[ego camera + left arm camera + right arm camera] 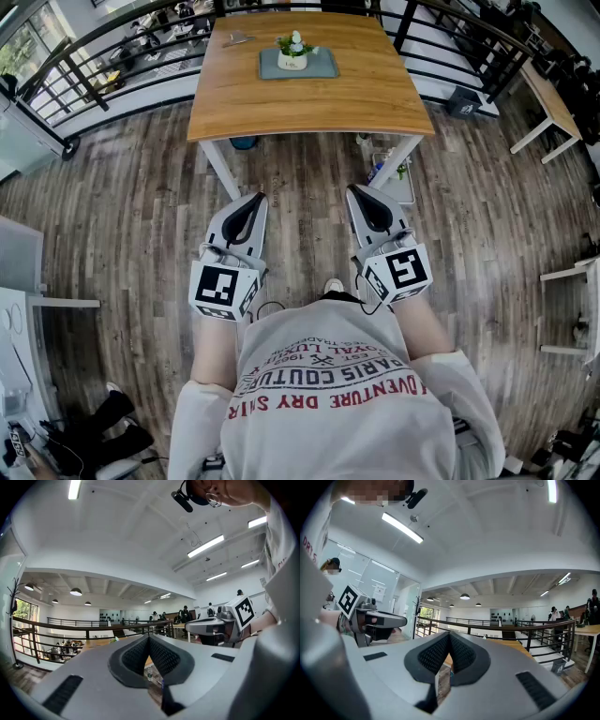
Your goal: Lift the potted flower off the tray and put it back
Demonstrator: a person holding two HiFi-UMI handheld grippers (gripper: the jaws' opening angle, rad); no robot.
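Table: wooden top on white legs, filling the upper middle of the head view. Its near edge lies above both grippers, with bare floor between.

Tray: grey and rectangular, lying at the far middle of the tabletop. Its long side runs left to right across the frame.

Left gripper: lower left of centre, close in front of the person's chest and pointing up the frame toward the table. In the left gripper view its ribbed pads meet at the tip with nothing between them, so it is closed and empty.

Right gripper: lower right of centre, level with the left one and pointing the same way. Its pads are also pressed together and hold nothing.

Potted flower: a small white pot with green leaves and a pale bloom. It stands upright on the tray's left half, so it has not been lifted yet.

Pot from the fingertips: straight up the frame, well apart, across the floor gap and most of the tabletop. It sits almost on the midline between the two grippers.

Nearer hand: close to even, the left perhaps slightly nearer, since the pot sits a little left of that midline.

Next move, as I judge it: reach forward over the table and open the jaws before closing on the upright pot from the side.
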